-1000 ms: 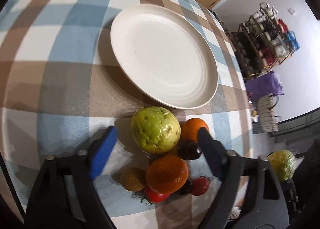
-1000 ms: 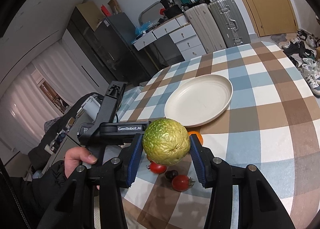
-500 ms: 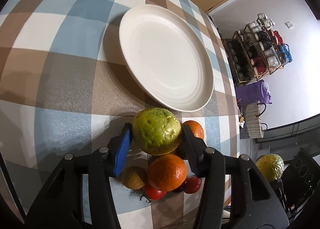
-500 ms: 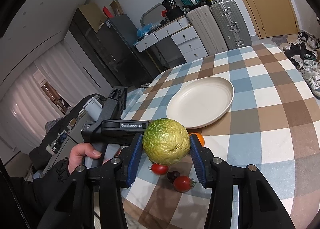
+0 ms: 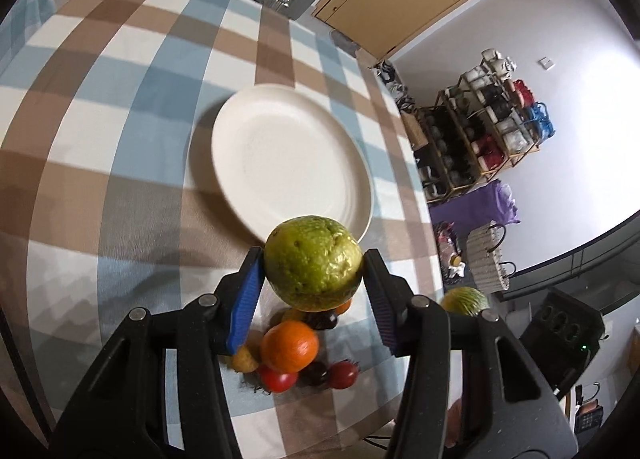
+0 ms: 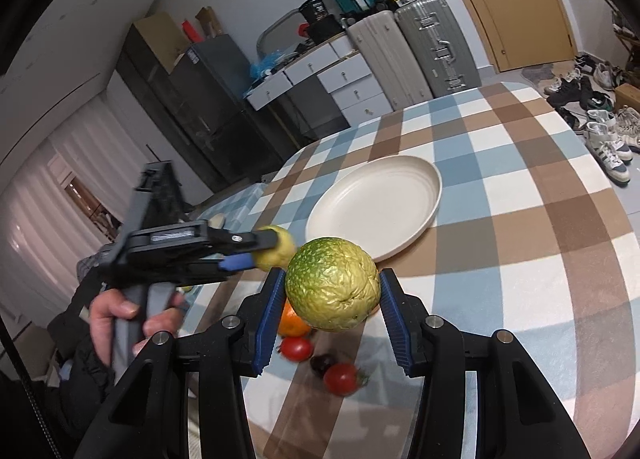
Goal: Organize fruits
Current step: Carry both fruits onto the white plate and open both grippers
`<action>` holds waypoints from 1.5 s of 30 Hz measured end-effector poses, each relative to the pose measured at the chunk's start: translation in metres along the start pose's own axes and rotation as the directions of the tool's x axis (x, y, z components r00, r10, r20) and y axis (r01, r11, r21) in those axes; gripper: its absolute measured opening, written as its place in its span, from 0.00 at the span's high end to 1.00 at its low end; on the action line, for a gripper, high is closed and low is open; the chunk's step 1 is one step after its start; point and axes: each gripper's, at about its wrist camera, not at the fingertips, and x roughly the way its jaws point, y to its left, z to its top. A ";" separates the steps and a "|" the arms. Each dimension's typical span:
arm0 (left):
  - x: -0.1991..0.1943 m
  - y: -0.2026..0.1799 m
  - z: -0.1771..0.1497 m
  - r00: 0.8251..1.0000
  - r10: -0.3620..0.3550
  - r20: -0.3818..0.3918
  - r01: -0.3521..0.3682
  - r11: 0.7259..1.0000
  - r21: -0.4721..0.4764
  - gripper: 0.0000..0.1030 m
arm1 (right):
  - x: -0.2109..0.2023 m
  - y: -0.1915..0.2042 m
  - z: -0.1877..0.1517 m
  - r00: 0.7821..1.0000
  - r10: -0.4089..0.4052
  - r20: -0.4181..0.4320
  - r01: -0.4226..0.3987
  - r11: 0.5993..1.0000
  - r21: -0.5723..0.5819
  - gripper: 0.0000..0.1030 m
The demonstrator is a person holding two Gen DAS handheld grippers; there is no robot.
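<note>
The bench [image 5: 120, 147], round-edged and covered in a blue, brown and white checked cloth, stretches ahead of both hand-held grippers, with bare cloth to either side of the wide, shallow cream plate [image 5: 288, 155]. That plate lies just beyond the left hand-held gripper [image 5: 314, 271] and a little farther ahead of the right hand-held gripper [image 6: 334, 291], and it holds nothing.

Each tool is clamped on a fruit at a middling width. The left one grips a smooth green-yellow round fruit [image 5: 312, 263] clear of the cloth, just short of the plate's near rim. The right one grips a wrinkled green-yellow round fruit [image 6: 334, 285], also in the air.

The step in hand looks like carrying the two big fruits to the plate. The next move probably calls for easing each forward over the rim, lowering, then releasing one at a time so the tools do not collide.

Below and behind the left tool's fingers sits the leftover cluster: an orange [image 5: 290, 347], small red tomatoes [image 5: 344, 375], a dark berry-like fruit [image 5: 316, 373]. The bench's near edge runs close behind that pile, so a knock could roll one off.
</note>
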 end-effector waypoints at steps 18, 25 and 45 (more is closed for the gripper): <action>0.052 -0.011 0.109 0.998 0.059 0.014 -0.060 0.996 0.071 0.54 | 0.103 -0.024 0.111 0.994 -0.095 -0.054 0.090 0.993 -0.082 0.53; 0.096 -0.002 0.126 0.997 0.076 -0.031 -0.073 0.994 0.085 0.54 | 0.164 -0.049 0.123 0.982 -0.129 -0.138 0.117 0.989 -0.088 0.53; 0.143 0.012 0.141 0.994 0.106 -0.039 -0.102 0.991 0.086 0.54 | 0.224 -0.070 0.124 0.960 -0.160 -0.229 0.145 0.986 -0.079 0.53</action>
